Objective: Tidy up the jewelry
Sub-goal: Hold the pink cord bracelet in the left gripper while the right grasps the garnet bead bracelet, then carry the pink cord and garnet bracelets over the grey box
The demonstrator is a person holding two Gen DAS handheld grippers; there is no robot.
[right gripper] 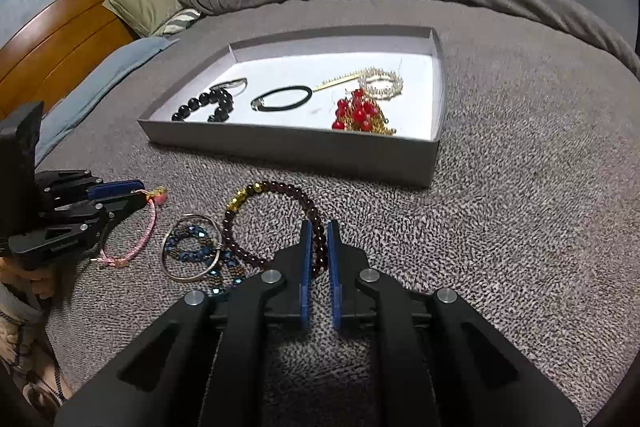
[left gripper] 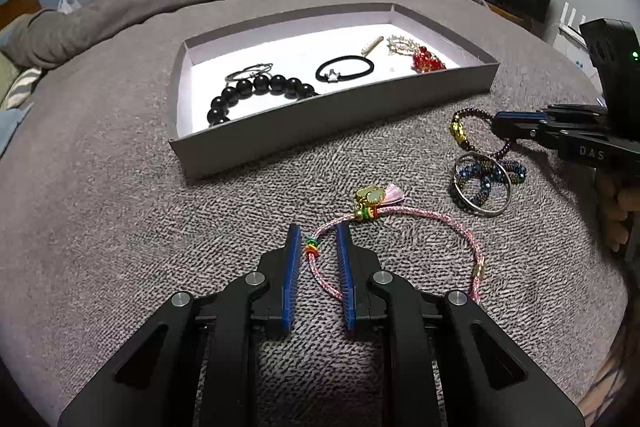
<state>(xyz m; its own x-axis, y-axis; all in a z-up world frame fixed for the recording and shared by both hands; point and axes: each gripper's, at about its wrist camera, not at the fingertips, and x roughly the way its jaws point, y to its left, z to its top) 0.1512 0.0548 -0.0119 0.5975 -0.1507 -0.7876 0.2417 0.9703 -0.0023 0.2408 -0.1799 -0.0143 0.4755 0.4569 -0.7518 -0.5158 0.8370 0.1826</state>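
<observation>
A grey knitted blanket (left gripper: 120,227) is covering the bed, and a shallow grey cardboard tray (left gripper: 332,111) is lying on it towards the far edge. Nearer, a pink cord bracelet (left gripper: 440,219), a dark maroon bead bracelet (right gripper: 280,187), a thin silver bangle (right gripper: 176,235) and a blue beaded bracelet (right gripper: 192,255) are resting on the blanket.
</observation>
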